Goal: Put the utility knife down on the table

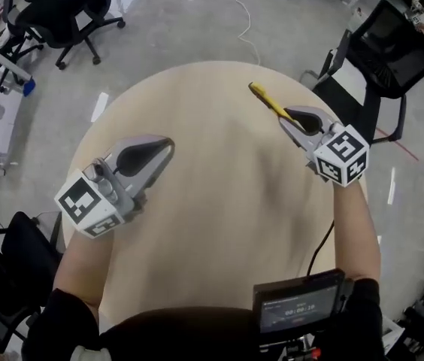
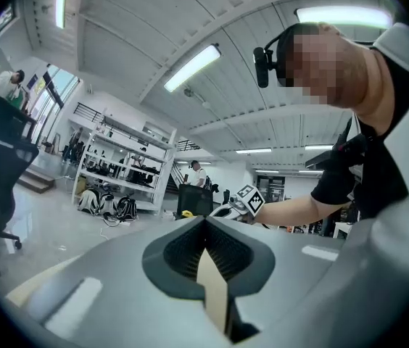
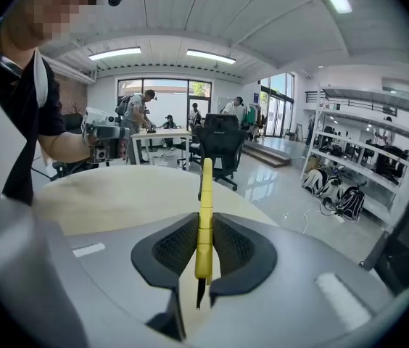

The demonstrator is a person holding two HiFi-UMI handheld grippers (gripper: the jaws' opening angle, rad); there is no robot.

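Beyond the desk's point(image 1: 219, 224) far left edge a black office chair point(image 1: 65, 2) is standing on the grey floor point(image 1: 159, 28). Over the desk's left part the left tongs point(image 1: 168, 143) are hovering and pointing toward the desk's far side, with their marker cube point(image 1: 90, 205) hanging at the desk's near-left edge. In the left gripper view the left tongs point(image 2: 204, 222) are showing clenched: the two dark pads are meeting at the tips with nothing caught between them, and only a sliver of the pale desk top is showing through the gap behind the tips. A white cable point(image 1: 246, 21) is trailing over the floor beyond the desk's far edge. Over the desk's right part the right tongs point(image 1: 286, 115) are grasping the yellow utility knife point(image 1: 266, 99), which is sticking out past the tips toward the desk's far edge and slanting leftward. The right gripper view is showing the right tongs point(image 3: 206, 216) pressing on both flat sides of the utility knife point(image 3: 205, 183), which is standing on edge and appearing lifted above the desk rather than lying on it. A second black chair point(image 1: 389, 47) is standing off the desk's far right edge
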